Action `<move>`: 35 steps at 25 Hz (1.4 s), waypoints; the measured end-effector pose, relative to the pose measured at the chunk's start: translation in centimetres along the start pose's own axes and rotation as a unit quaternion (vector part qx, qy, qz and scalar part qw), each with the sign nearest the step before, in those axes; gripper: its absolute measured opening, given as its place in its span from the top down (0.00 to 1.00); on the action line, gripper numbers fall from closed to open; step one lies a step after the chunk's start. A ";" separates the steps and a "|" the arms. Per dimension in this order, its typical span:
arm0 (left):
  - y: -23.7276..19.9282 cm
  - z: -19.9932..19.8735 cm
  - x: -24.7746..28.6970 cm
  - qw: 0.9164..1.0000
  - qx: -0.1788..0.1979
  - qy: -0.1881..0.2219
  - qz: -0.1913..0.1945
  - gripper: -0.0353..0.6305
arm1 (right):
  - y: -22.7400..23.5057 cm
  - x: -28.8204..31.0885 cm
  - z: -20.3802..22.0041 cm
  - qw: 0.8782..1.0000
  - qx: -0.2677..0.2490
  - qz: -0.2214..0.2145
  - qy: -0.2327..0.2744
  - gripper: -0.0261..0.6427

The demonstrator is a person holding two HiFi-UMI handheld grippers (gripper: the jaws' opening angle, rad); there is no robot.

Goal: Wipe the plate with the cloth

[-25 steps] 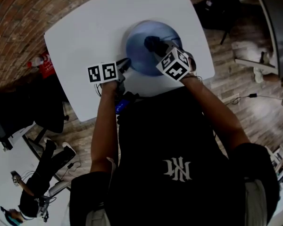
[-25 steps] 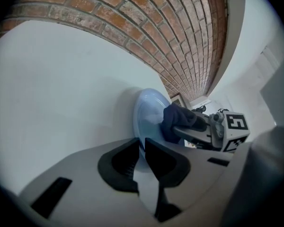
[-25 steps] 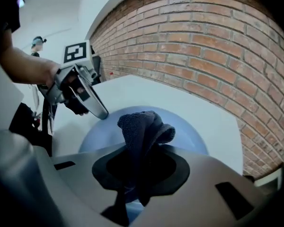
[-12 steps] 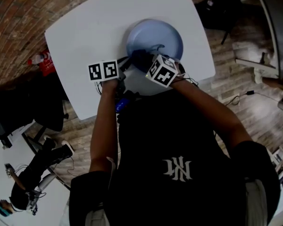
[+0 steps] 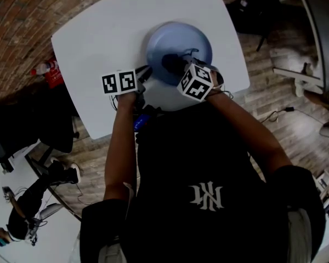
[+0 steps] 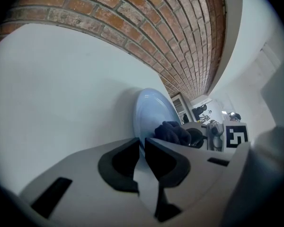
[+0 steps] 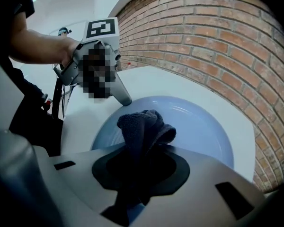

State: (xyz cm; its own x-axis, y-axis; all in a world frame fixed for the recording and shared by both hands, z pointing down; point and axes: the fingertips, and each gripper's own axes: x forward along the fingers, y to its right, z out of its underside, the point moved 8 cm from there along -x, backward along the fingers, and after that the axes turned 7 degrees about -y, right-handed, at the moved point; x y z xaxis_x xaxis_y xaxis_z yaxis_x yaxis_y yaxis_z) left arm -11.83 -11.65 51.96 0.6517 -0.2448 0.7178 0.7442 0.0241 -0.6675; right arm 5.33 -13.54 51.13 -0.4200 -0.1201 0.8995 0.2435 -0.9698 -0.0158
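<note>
Person (image 5: 203,190): standing at the table's 6 o'clock edge in the head view, wearing a dark top, holding one gripper in each hand.
Left gripper (image 6: 141,144): jaws are pinching the plate's rim at about its 8 o'clock; the thin blue edge is filling the narrow slot between the pads.
Right gripper (image 7: 141,157): jaws are clamping a bunched dark cloth, pointing steeply down over the plate.
Cloth (image 7: 144,124): the dark blue wad is sticking out past the jaw tips, sitting over the plate's inner face toward 7 o'clock of its centre. Whether it is actually pressing on the surface is not clear.
Plate (image 5: 191,40): round, pale blue, lying flat on the table, toward 3 o'clock from the tabletop's middle.
Table (image 5: 104,32): white top with rounded corners, carrying the plate.
Brick wall (image 6: 175,37): red brick, running behind the table's far edge at 12 o'clock.
</note>
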 end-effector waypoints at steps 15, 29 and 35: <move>0.0 0.0 0.0 1.000 0.003 0.008 -0.005 0.89 | 7.4 -2.0 5.0 0.990 0.065 0.114 -0.041 0.83; 0.2 0.5 0.3 1.000 -0.002 0.009 -0.001 0.89 | 8.4 -2.2 5.7 0.983 0.119 0.137 -0.022 0.83; 0.4 0.4 0.3 1.000 -0.003 0.008 -0.001 0.89 | 8.7 -2.6 5.5 0.978 0.172 0.113 0.038 0.83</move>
State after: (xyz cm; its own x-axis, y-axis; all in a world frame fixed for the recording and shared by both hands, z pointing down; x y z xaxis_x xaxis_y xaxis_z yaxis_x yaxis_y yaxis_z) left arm -11.25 -11.32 52.01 0.6471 -0.2603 0.7166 0.7453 0.0180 -0.6665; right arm 13.40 -20.48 51.04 -0.3809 -0.3517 0.8551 0.6124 -0.7889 -0.0516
